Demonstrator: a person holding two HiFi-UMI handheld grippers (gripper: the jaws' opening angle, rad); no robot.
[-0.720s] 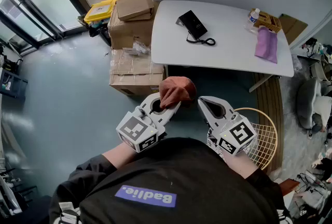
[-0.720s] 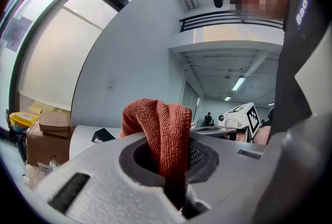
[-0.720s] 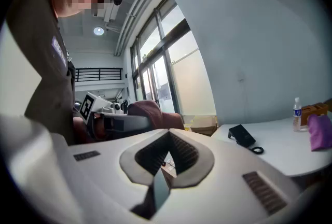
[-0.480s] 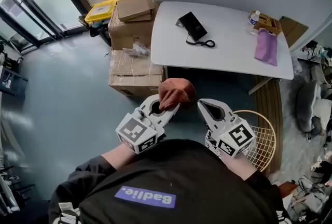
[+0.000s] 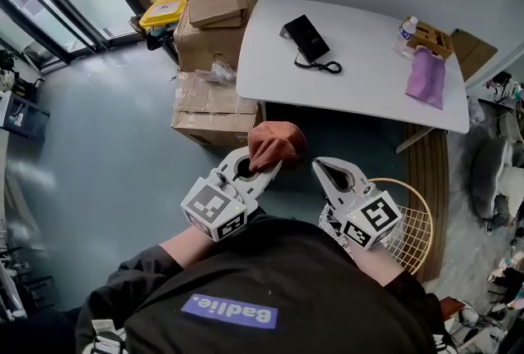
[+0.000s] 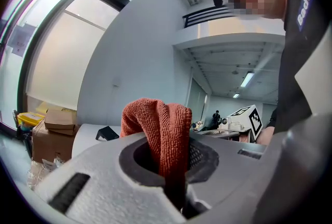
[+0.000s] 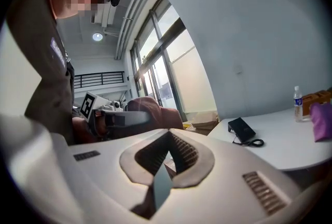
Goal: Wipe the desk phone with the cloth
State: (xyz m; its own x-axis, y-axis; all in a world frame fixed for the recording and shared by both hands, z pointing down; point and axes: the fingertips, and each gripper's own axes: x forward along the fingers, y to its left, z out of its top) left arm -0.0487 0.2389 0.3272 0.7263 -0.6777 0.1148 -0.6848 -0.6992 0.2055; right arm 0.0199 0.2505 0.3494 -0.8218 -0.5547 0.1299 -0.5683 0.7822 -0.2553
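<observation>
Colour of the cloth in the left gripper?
Rust-red cloth; best in the left gripper view.

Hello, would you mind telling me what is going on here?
A person stands back from the white table. The left hand-held gripper is clamped on a rust-red cloth; the right hand-held gripper is shut and empty. The black desk phone sits on the table ahead, not yet wiped.

Cloth (image 6: 155, 124): rust-red pile fabric, rough, looped, matt. Left claw (image 6: 171, 166): moulded pale grey plastic, matt, finely grained, ribbed inside. Desk (image 5: 360, 74): smooth white top, low sheen. Desk phone (image 5: 304, 38): black plastic. Boxes (image 5: 214, 111): plain brown cardboard.
</observation>
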